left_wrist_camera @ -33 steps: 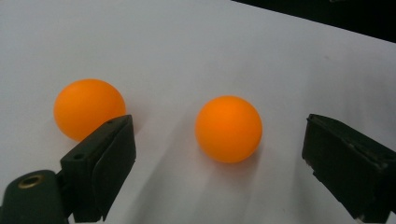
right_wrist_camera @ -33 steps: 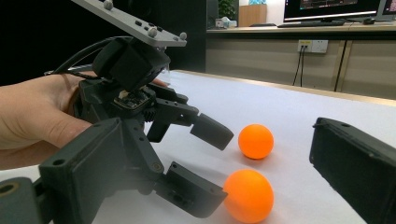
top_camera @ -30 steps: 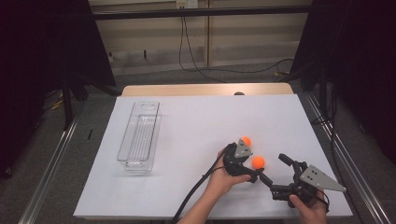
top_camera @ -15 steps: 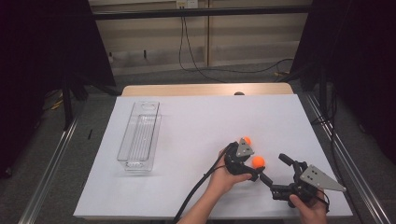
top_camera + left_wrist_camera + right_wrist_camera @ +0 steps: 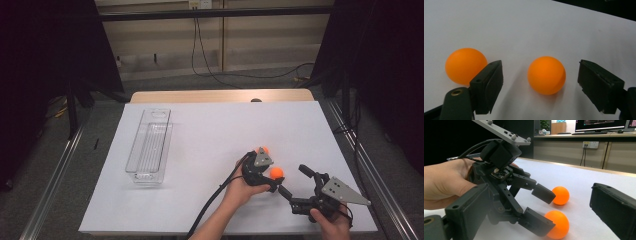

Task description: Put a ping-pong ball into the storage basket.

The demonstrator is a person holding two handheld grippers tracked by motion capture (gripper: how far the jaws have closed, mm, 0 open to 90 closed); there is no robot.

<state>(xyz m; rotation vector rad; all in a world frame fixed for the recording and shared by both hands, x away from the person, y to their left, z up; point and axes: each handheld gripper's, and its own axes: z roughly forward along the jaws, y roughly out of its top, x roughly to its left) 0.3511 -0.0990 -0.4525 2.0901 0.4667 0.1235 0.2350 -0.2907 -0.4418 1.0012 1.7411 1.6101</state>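
While the left gripper is closing its jaws around the nearer orange ball on the white table, the pads are not yet touching it. Next, it is needing a firm squeeze before lifting. The right gripper is waiting open nearby.

Clear plastic bin at the left of the white table sheet, long and narrow, ribbed floor visible through it, handle cut-out at the far end. Bare wooden table edge beyond the sheet, with a small dark spot at its near side. Grey carpet around, metal rails along both sides. Black cables hanging from a wall socket and trailing across the floor — dark curtains left and right. From the right gripper view: a wall socket with plugged leads, a lit monitor on a far desk — all well apart from the table.
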